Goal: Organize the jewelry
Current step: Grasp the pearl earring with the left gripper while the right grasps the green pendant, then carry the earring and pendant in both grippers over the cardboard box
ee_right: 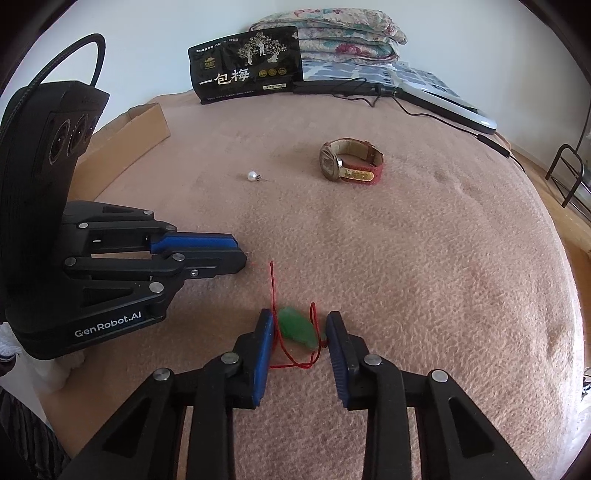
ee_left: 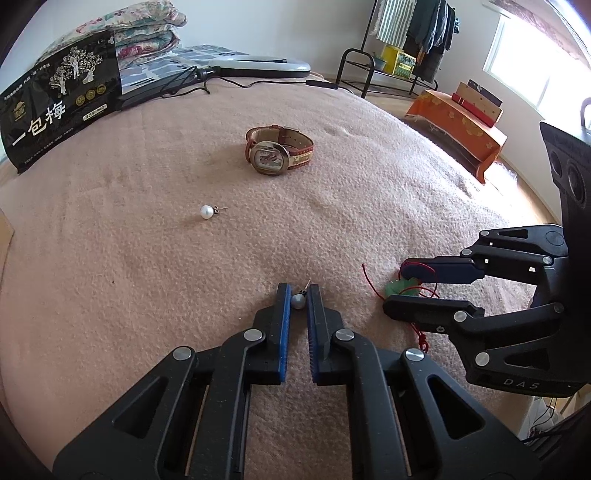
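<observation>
On a pink blanket [ee_left: 147, 258] my left gripper [ee_left: 299, 295] is shut on a pearl earring [ee_left: 298, 301], held between its blue pads near the tips. The left gripper also shows in the right wrist view [ee_right: 236, 254]. My right gripper [ee_right: 300, 325] is open around a green jade pendant [ee_right: 297, 328] on a red cord [ee_right: 272, 284]; the pads stand apart from the stone. The right gripper also shows in the left wrist view [ee_left: 397, 291]. A second pearl earring [ee_left: 207, 212] lies loose to the far left, and a red-strapped watch [ee_left: 279, 155] lies further back.
A black snack bag [ee_left: 59, 107] leans at the back by folded quilts [ee_left: 136, 33]. A laptop and cable [ee_left: 258, 66] lie behind. A cardboard box [ee_right: 129, 147] sits at the bed's left edge. An orange-draped table [ee_left: 458, 129] stands on the floor to the right.
</observation>
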`<state>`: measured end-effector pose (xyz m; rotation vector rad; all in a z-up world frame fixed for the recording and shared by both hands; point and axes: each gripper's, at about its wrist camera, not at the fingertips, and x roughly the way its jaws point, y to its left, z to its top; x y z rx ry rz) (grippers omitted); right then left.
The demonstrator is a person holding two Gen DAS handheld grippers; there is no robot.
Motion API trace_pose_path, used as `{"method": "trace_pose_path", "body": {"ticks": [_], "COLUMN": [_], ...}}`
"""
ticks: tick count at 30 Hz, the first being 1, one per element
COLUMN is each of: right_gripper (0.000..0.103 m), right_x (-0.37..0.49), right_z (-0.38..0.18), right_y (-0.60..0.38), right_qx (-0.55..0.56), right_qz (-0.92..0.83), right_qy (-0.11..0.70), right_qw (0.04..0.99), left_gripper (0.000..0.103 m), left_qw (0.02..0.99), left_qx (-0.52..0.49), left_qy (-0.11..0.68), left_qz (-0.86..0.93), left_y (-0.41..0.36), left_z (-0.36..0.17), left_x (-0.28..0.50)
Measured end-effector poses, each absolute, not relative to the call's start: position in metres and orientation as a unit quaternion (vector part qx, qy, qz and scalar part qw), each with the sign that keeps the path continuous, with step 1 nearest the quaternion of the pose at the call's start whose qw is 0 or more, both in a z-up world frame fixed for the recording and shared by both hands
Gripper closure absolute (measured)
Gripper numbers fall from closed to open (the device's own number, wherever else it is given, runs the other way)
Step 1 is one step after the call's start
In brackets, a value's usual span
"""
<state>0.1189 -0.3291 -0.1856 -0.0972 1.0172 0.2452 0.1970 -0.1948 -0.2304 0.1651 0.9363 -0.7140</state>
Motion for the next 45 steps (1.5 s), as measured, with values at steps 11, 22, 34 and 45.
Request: {"method": "trace_pose_path", "body": {"ticks": [11,22,34,45], "right_gripper": [0.075,0.075,0.075,0.075], "right_x": [0.109,0.102,0.096,0.116], "right_z": [-0.167,-0.137,-0.099,-0.074], "right_y": [-0.335,-0.339,-0.331,-0.293], "right_qx": [-0.032,-0.027,-0.039,-0.051], "right_qz": [0.113,0.108,0.110,0.144], "right_qy": [0.464,0.442,0.414,0.394], "right_qw": [0.878,0.890,0.903,0.907], "left_gripper": [0.097,0.097,0.097,0.097], "left_qw": [0.839,0.858,0.877,0.896], "left_qx": [0.051,0.019,-0.004,-0.019], "left_qy": [0.436,0.416,0.389,0.366], "left_qz": [-0.322,-0.302,-0.281,-0.250], "left_y": [-0.177,-0.143,-0.107,-0.061], "left_z": [-0.219,-0.193,-0.163,-0.139], "left_x": [0.197,0.191,0.183,0.178]}}
